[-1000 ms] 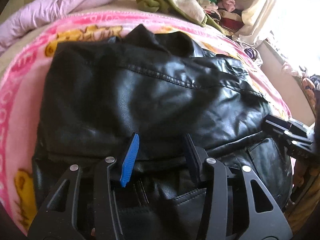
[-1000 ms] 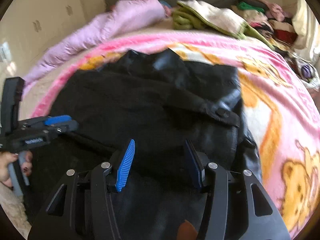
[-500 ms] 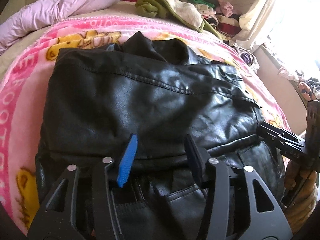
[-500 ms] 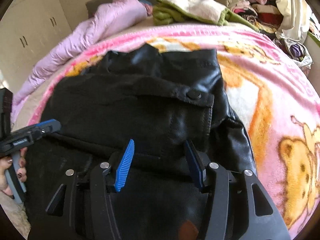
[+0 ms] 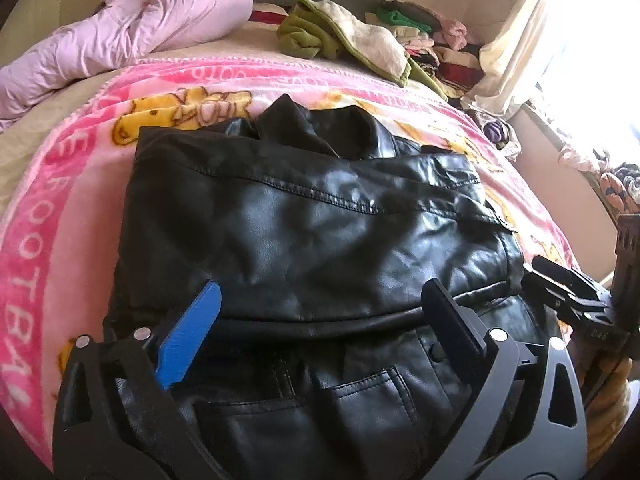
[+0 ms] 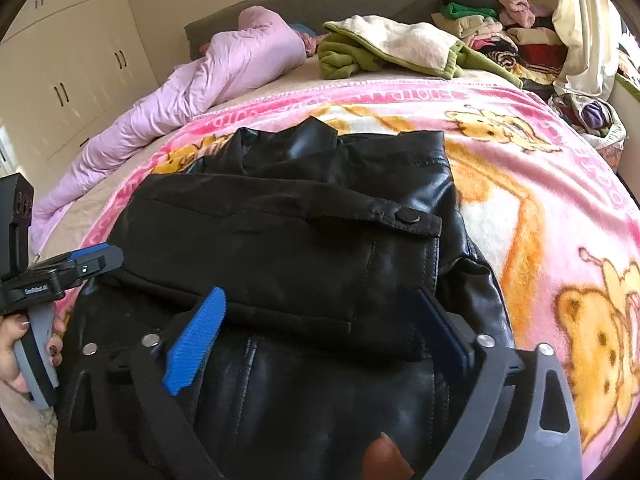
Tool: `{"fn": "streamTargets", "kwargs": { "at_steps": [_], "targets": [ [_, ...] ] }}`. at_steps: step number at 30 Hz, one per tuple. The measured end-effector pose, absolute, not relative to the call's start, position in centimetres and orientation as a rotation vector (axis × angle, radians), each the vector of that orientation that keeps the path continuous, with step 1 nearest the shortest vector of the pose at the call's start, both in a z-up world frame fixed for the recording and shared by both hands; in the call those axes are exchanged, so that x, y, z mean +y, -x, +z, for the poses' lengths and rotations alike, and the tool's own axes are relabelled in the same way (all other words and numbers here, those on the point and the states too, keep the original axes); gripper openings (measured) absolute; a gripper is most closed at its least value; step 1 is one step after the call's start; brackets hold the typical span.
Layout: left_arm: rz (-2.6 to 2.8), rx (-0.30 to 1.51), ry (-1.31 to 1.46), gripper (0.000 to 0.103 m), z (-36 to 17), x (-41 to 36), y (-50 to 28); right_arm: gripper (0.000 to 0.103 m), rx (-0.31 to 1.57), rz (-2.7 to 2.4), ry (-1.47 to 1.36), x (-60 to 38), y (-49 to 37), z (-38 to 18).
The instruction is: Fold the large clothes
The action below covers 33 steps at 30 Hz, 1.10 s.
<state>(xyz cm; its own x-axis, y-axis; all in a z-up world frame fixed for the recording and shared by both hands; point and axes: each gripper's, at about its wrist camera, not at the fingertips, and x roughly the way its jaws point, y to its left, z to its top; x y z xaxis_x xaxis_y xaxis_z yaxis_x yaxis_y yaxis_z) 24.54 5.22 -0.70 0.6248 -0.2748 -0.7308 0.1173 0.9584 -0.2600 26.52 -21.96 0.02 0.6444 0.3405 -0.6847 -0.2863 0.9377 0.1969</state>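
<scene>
A black leather jacket (image 5: 312, 240) lies on the pink cartoon blanket (image 5: 52, 208), with its sleeves folded across the body and its collar at the far end. It also shows in the right wrist view (image 6: 304, 248). My left gripper (image 5: 320, 316) is open and empty, with its fingers over the near fold edge of the jacket. My right gripper (image 6: 324, 320) is open and empty over the jacket's near right part. Each gripper shows at the edge of the other's view: the right one (image 5: 576, 304), the left one (image 6: 60, 272).
A lilac duvet (image 6: 200, 88) lies bunched at the far left of the bed. A green and cream blanket (image 6: 400, 48) and a pile of folded clothes (image 6: 508, 28) sit at the far right. White wardrobe doors (image 6: 68, 64) stand at the left. A curtain (image 5: 520, 56) hangs right.
Both grippers have drawn back and up from the jacket, so more of the bed shows. The jacket's folded sleeves lie as before. Both stay open.
</scene>
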Motion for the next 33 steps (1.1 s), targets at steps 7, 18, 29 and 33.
{"fn": "streamTargets", "kwargs": {
  "at_steps": [7, 18, 29, 33],
  "targets": [
    [-0.214, 0.872, 0.182, 0.094, -0.5, 5.0, -24.3, 0.097, 0.774, 0.367, -0.077, -21.2, -26.0, 0.6],
    [-0.191, 0.841, 0.143, 0.094, 0.5, 4.9, -22.6, 0.097, 0.754, 0.387, -0.071, -20.3, -25.0, 1.8],
    [-0.180, 0.796, 0.138, 0.094, 1.7, 4.3, -20.4, 0.097, 0.719, 0.406, -0.064, -19.9, -23.1, 3.4],
    [-0.177, 0.782, 0.134, 0.094, 2.4, 4.0, -19.7, 0.098, 0.704, 0.406, -0.061, -20.2, -22.2, 4.0]
  ]
}}
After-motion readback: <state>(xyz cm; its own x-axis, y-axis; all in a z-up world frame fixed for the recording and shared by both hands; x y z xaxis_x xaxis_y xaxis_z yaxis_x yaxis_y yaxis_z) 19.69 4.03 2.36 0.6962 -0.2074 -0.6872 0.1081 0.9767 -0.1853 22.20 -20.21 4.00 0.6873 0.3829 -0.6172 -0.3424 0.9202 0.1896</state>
